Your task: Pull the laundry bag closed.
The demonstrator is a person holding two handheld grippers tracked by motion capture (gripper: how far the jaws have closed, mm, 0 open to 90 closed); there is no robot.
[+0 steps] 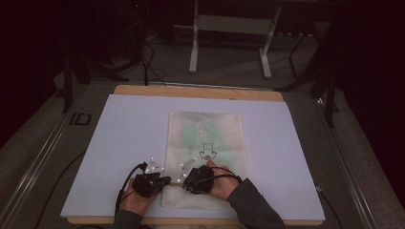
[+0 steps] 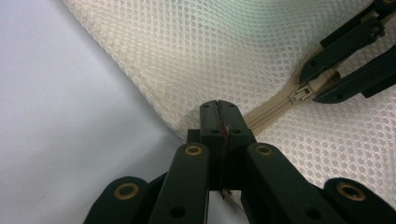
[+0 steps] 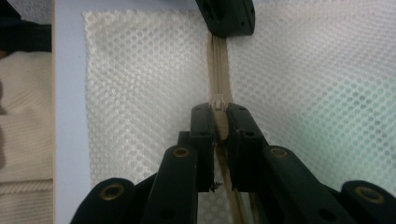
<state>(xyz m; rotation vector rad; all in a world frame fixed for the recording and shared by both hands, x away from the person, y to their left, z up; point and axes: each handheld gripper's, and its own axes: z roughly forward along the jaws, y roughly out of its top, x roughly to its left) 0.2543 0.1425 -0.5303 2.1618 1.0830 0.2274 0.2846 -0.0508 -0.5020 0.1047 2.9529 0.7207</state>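
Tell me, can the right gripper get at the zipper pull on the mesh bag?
Probably yes. The right gripper already has its jaws on either side of the zipper pull on the mesh bag, with nothing between them.

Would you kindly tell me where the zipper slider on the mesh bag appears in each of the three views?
High view: too small to make out; it sits between the two grippers at the near end of the mesh bag.
Left gripper view: zipper slider at right of centre, beside the right gripper.
Right gripper view: at centre, just beyond this gripper's tips.
Shared landmark: the beige zipper tape, from the left gripper to the right one.
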